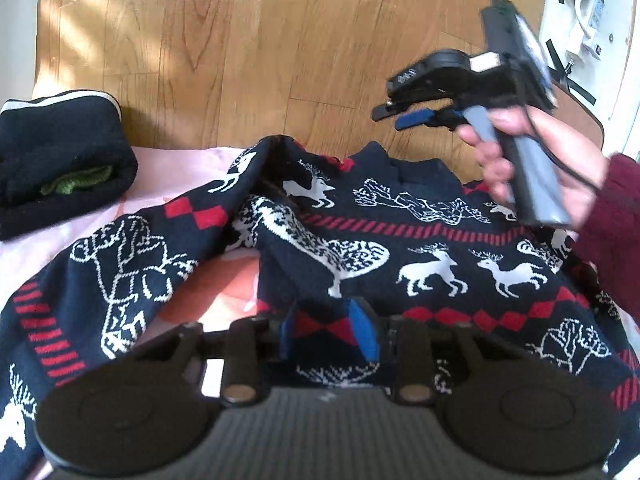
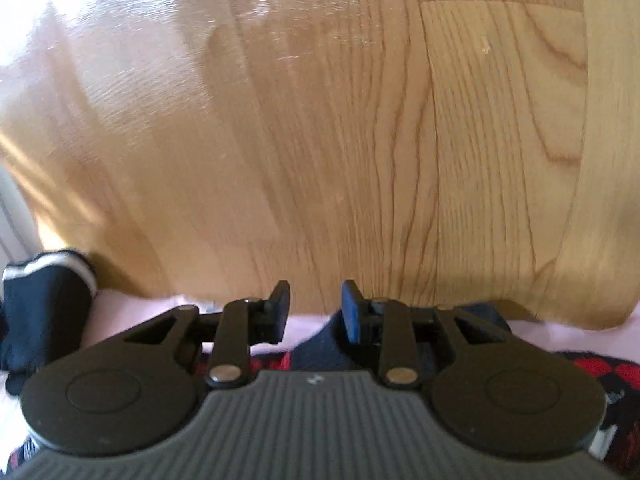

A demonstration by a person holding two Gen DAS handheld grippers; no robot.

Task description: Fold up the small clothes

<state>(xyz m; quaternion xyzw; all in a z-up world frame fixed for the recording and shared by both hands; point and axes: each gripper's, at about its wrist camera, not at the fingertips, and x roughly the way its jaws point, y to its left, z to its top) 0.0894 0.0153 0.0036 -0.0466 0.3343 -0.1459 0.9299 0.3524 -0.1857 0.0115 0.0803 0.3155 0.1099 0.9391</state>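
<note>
Both grippers are standing part open, holding nothing: left gripper (image 1: pixel 330 330) over the sweater (image 1: pixel 400 248), right gripper (image 2: pixel 314 312) hanging over the pink cloth's (image 2: pixel 160 312) far edge.

Both wrist cameras are looking forward and downward, close over the sweater (image 1: pixel 400 248). Both are sharing the wooden floor (image 2: pixel 320 140) and folded dark garment (image 2: pixel 44 312).
</note>
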